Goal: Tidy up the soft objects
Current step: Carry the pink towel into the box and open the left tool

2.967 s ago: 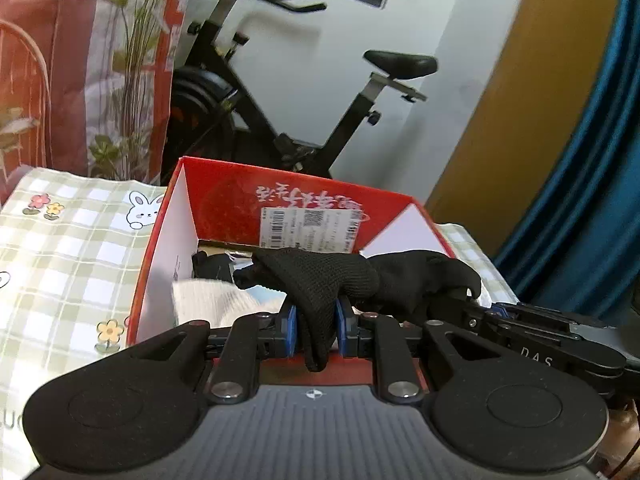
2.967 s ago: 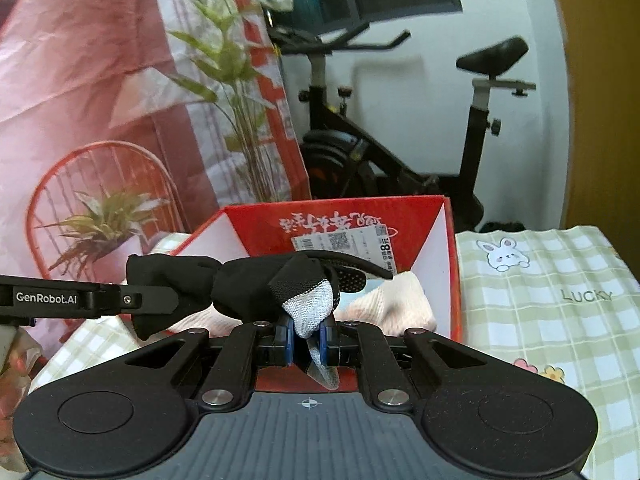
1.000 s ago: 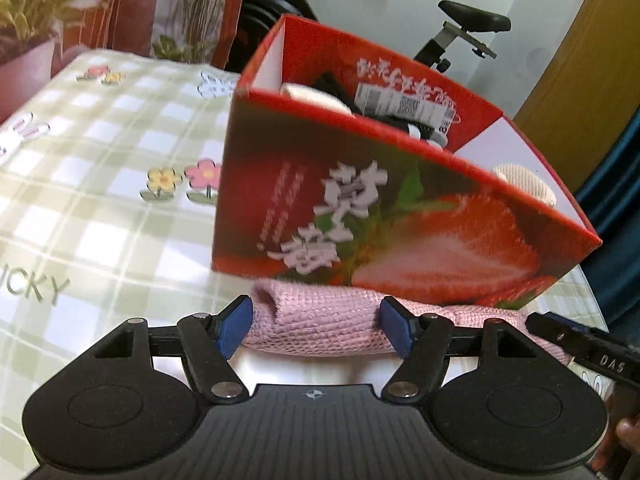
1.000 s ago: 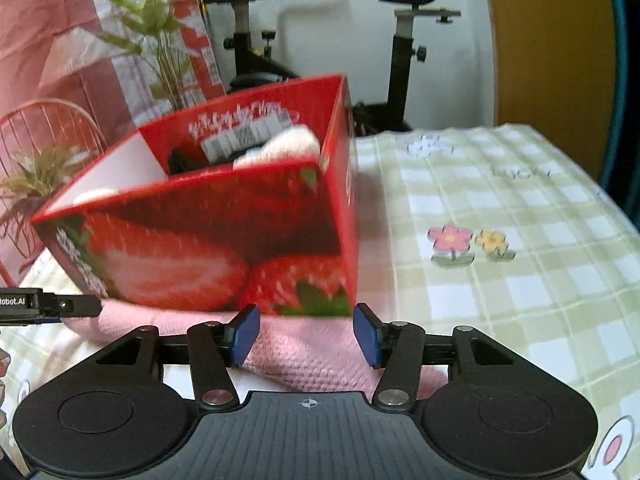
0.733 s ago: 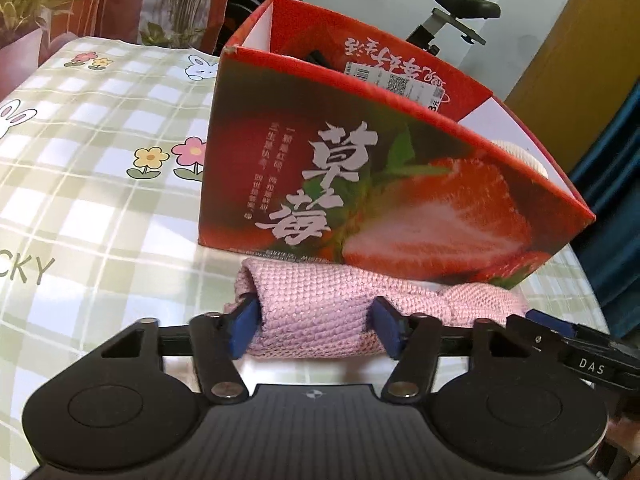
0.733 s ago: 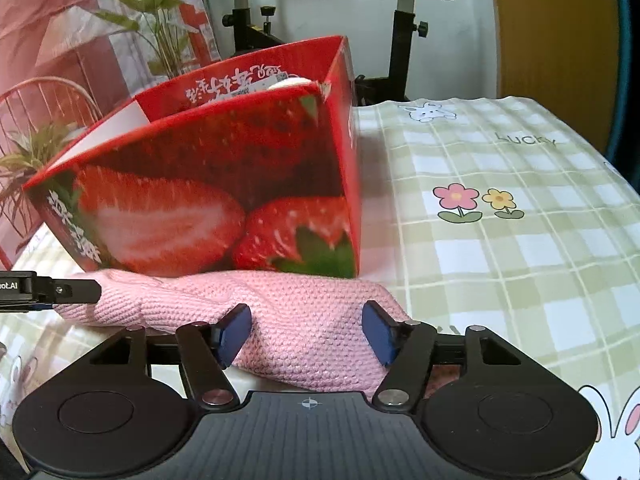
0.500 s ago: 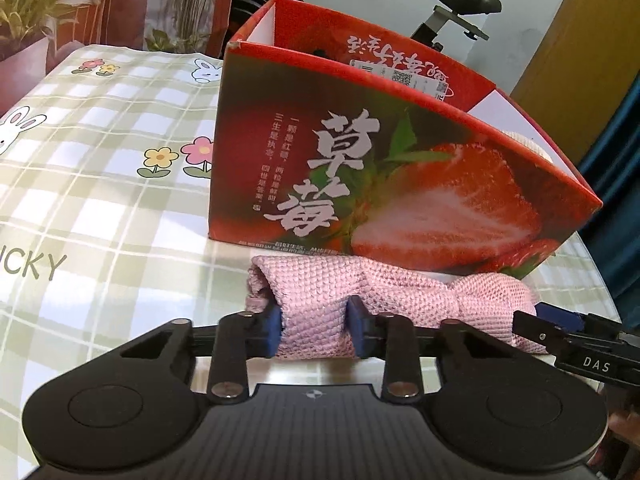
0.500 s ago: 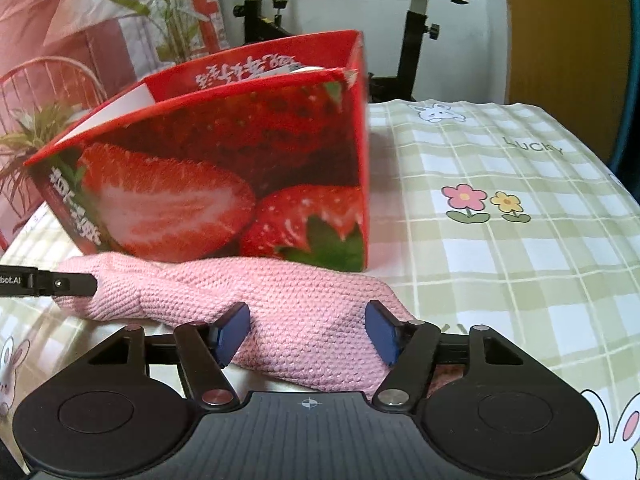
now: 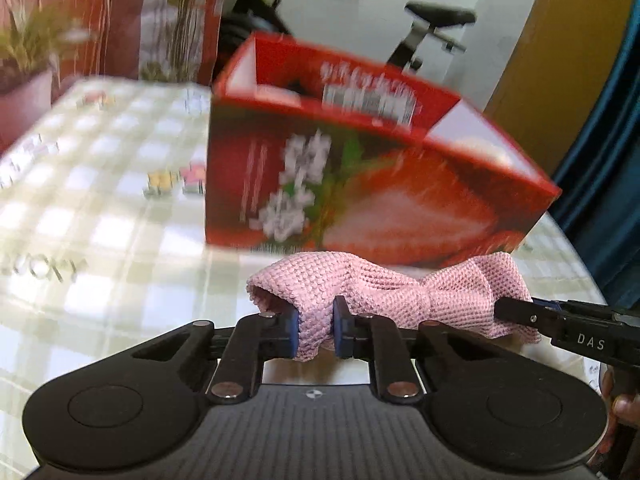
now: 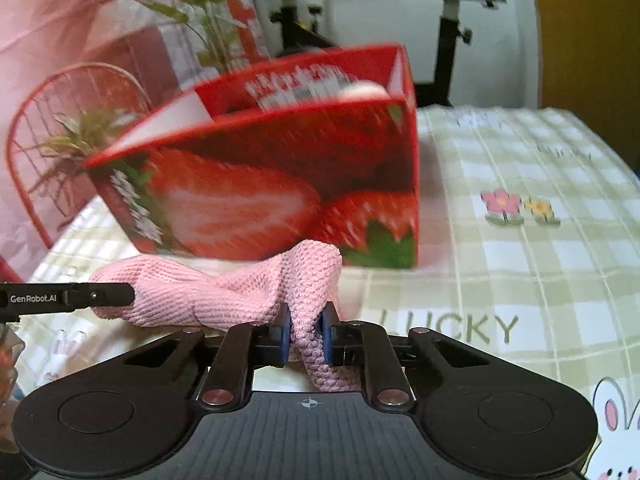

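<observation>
A pink knitted cloth [image 9: 384, 284] hangs stretched between my two grippers, just in front of the red strawberry box [image 9: 360, 184]. My left gripper [image 9: 314, 332] is shut on the cloth's left end. My right gripper [image 10: 304, 334] is shut on its right end [image 10: 308, 280], bunching the fabric between the blue pads. In the left wrist view the right gripper's finger [image 9: 560, 328] shows at the cloth's far end. In the right wrist view the left gripper's finger [image 10: 68, 298] shows at the other end. Inside the box [image 10: 280, 168] lie pale and dark soft items, blurred.
The green-checked tablecloth [image 10: 520, 260] with flowers, rabbits and "LUCKY" print covers the table. Behind the box stand an exercise bike [image 9: 424, 28], potted plants [image 10: 64, 148] and a red wire chair [image 10: 24, 152]. A blue curtain [image 9: 612, 160] hangs at the right.
Both grippers closed from wide open onto the pink cloth's two ends. The cloth has lifted off the table a little and both views have pulled back from the box.
</observation>
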A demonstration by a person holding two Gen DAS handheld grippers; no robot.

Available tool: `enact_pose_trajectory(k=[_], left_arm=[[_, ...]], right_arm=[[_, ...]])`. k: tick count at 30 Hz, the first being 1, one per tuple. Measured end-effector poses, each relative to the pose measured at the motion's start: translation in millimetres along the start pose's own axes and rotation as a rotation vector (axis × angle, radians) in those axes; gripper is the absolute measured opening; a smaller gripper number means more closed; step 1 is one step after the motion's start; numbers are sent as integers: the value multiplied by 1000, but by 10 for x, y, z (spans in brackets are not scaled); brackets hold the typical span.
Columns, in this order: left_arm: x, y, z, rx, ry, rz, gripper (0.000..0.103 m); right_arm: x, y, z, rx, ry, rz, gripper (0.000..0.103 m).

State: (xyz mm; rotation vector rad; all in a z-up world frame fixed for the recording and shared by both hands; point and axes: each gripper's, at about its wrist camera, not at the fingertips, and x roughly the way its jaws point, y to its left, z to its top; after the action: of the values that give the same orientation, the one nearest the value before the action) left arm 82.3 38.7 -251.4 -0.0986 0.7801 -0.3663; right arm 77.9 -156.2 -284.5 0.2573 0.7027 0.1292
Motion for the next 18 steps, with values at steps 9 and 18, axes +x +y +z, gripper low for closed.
enact_pose_trajectory(k=[9, 18], left_arm=[[-590, -150, 433, 54, -209, -5, 17], [-500, -359, 960, 102, -269, 12, 17]], right_arm=[[-495, 205, 452, -87, -173, 61, 14], [-539, 177, 1034, -110, -263, 39, 14]])
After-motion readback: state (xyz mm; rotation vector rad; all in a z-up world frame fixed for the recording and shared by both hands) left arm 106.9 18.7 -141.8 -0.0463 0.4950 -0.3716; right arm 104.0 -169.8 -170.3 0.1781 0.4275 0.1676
